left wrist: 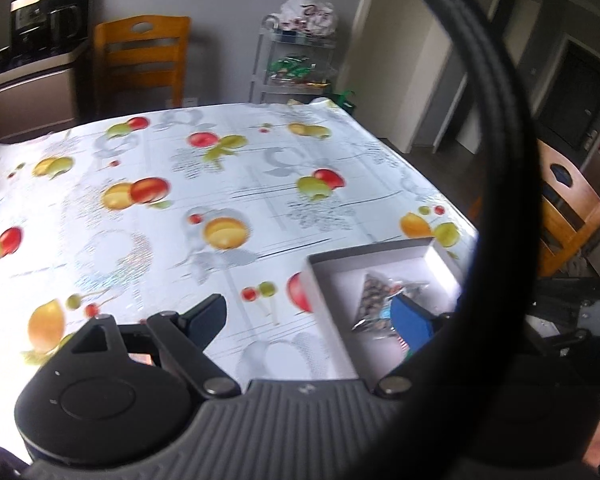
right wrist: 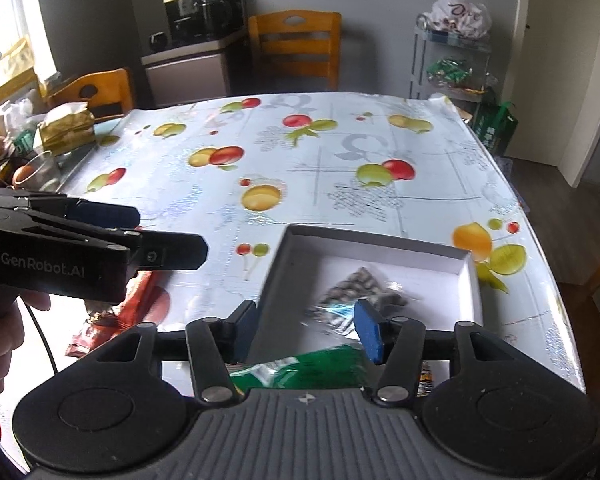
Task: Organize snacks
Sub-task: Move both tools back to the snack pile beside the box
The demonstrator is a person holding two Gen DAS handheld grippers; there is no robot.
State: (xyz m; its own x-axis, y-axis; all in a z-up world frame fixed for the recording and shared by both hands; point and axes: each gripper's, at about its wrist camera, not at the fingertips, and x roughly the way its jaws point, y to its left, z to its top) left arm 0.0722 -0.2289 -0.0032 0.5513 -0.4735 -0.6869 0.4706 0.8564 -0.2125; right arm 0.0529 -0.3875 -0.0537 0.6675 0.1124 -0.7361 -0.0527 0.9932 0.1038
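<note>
A shallow white box sits at the lower right of the fruit-print tablecloth, with a clear bag of dark snacks inside it and a green packet at its near edge. The right gripper hangs above the box, jaws partly apart and empty. The left gripper stands wide and empty over the box's left wall; a red-orange packet lies on the cloth at lower left.

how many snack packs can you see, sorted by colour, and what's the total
Clear bag of dark pieces, in the white box: 1
Green pack, at the box's near edge: 1
Red-orange pack, on the tablecloth left of the box: 1
Total: 3
</note>
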